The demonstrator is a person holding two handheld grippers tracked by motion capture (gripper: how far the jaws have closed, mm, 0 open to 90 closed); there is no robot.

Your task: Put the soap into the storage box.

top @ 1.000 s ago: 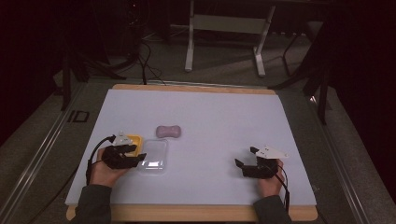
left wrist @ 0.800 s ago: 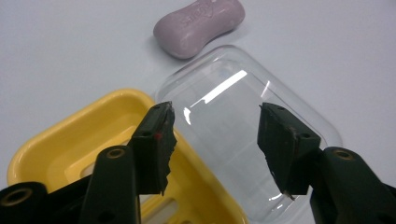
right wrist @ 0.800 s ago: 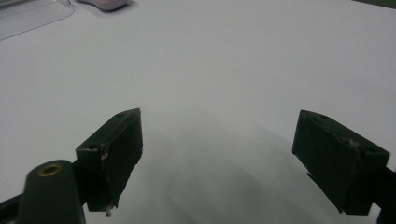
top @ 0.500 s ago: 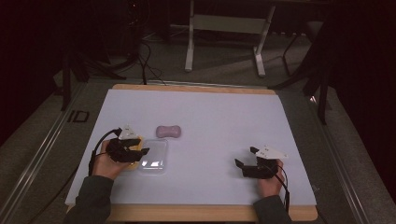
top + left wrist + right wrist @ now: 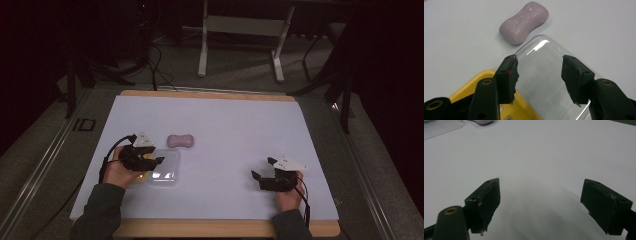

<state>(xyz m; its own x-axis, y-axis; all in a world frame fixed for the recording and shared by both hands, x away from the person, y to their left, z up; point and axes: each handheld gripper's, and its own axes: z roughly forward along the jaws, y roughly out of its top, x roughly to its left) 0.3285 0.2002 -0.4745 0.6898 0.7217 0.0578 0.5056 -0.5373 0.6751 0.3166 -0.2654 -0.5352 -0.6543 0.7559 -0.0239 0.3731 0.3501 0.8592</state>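
Both grippers spread, empty, low in the high view.
Left gripper hovers over a clear lid beside a yellow tray; purple soap above; right gripper lower right.

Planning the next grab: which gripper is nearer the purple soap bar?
Left. The left gripper hangs open over the clear lid, just short of the soap bar. The right gripper is far across the table, open.

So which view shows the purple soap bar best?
The left gripper view: the soap bar is close, with embossed lettering visible. The high view shows it small beyond the clear lid; the right gripper view catches just its edge at the top.
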